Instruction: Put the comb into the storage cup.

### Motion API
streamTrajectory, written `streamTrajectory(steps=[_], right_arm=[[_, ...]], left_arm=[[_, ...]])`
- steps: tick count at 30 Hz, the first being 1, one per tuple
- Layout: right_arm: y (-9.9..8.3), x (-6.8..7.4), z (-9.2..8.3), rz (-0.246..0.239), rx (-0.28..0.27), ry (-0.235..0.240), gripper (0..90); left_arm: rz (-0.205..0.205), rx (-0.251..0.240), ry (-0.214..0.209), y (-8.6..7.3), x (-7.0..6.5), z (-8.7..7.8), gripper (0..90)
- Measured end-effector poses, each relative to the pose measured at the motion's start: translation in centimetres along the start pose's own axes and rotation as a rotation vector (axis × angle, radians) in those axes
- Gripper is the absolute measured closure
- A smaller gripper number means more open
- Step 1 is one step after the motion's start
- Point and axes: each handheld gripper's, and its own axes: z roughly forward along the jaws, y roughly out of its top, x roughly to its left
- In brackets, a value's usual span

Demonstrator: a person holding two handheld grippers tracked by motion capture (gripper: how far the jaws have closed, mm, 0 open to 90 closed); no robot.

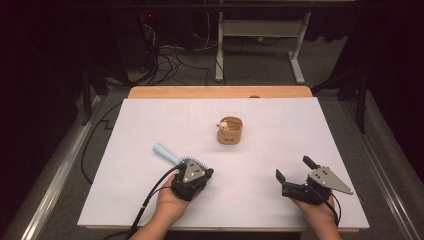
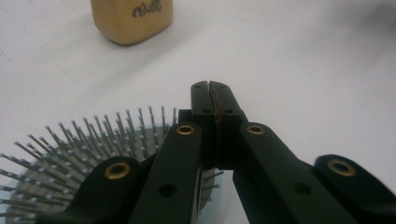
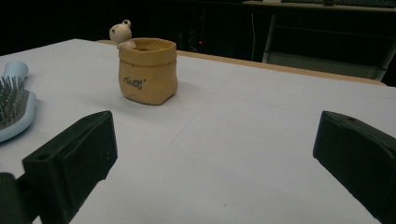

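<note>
A light blue hairbrush point(image 1: 166, 153) lies bristles-up on the white sheet, left of centre. My left gripper point(image 1: 209, 173) hovers over its head, jaws shut with nothing between them; in the left gripper view the shut gripper point(image 2: 214, 87) points past the brush bristles point(image 2: 70, 149) toward a tan pot point(image 2: 130, 18). The tan pot point(image 1: 230, 133) stands mid-table with a small bear figure point(image 1: 224, 125) on its rim. My right gripper point(image 1: 295, 168) rests at the front right, open and empty. Through the right gripper point(image 3: 215, 154) I see the pot point(image 3: 147, 70), the bear point(image 3: 120, 32) and the brush point(image 3: 14, 107).
The white sheet point(image 1: 280, 120) covers a wooden table whose far edge point(image 1: 220, 92) shows bare. Black cables point(image 1: 165, 57) and a white desk frame point(image 1: 260, 30) sit on the floor beyond. A cable point(image 1: 152, 192) trails from the left gripper over the front edge.
</note>
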Motion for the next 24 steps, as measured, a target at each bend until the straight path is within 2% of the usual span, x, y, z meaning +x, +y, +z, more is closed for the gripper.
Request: streamTrajectory(steps=[3, 9, 24], right_arm=[[0.0, 0.0, 0.0, 0.001, 0.001, 0.000, 0.8], [0.0, 0.0, 0.0, 0.001, 0.002, -0.001, 0.8], [0.0, 0.0, 0.0, 0.007, 0.001, -0.003, 1.0]], left_arm=[[0.020, 0.017, 0.016, -0.2, -0.4, 0.2, 89.8], [0.024, 0.018, 0.016, -0.4, -0.4, -0.2, 89.8], [0.040, 0.027, 0.014, -1.4, -0.1, -2.1, 89.8]])
